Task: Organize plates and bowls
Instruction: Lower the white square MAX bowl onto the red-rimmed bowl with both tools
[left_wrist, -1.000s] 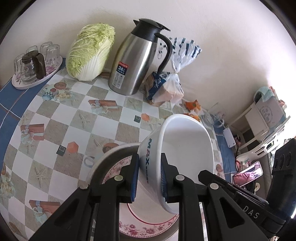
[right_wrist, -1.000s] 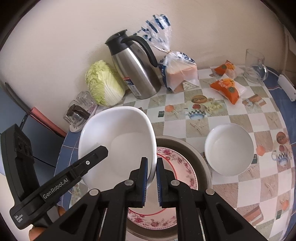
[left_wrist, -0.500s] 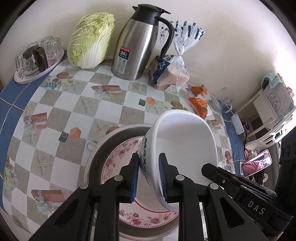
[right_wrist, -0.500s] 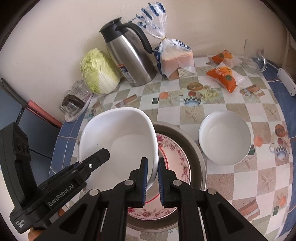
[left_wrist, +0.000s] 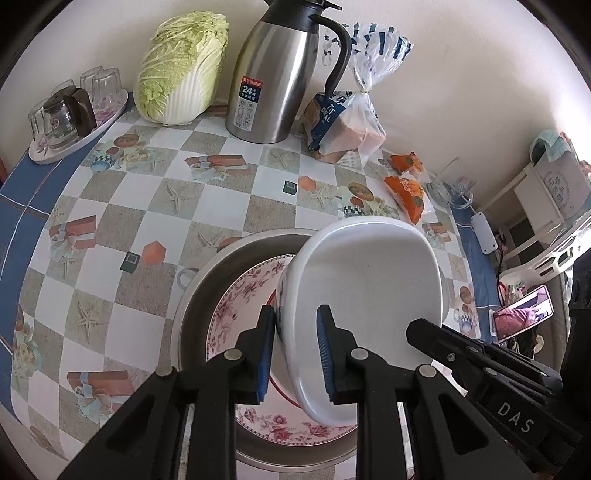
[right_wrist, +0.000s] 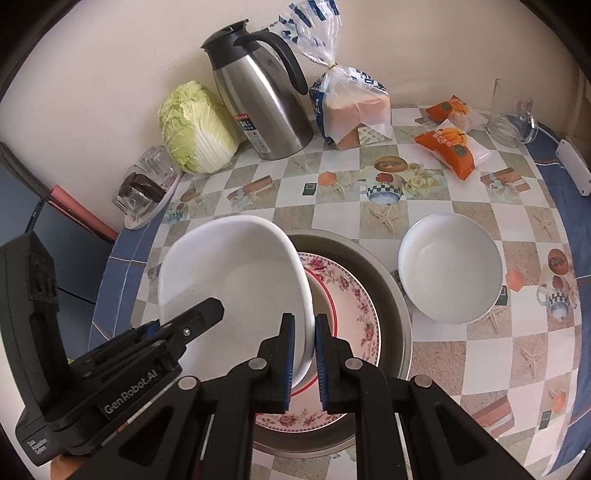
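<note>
A large white bowl (left_wrist: 369, 288) hangs tilted over a floral plate (left_wrist: 240, 295), which lies inside a wide steel dish (left_wrist: 192, 295). My left gripper (left_wrist: 295, 317) is shut on the bowl's near-left rim. In the right wrist view my right gripper (right_wrist: 303, 325) is shut on the opposite rim of the same bowl (right_wrist: 229, 280), above the floral plate (right_wrist: 351, 295) and steel dish (right_wrist: 391, 288). I cannot tell whether the bowl's bottom touches the plate. A second, smaller white bowl (right_wrist: 450, 266) stands upright on the table to the right of the dish.
Along the back wall stand a steel jug (left_wrist: 273, 74), a cabbage (left_wrist: 181, 66), a bagged loaf (left_wrist: 347, 122) and a tray of glasses (left_wrist: 66, 114). Orange snack packets (right_wrist: 447, 147) and a glass mug (right_wrist: 513, 118) lie at the back right. The table edge curves close on the left.
Both views have tipped further down toward the table, so the jug and cabbage now sit higher in frame. The bowl stays gripped by both grippers over the floral plate.
</note>
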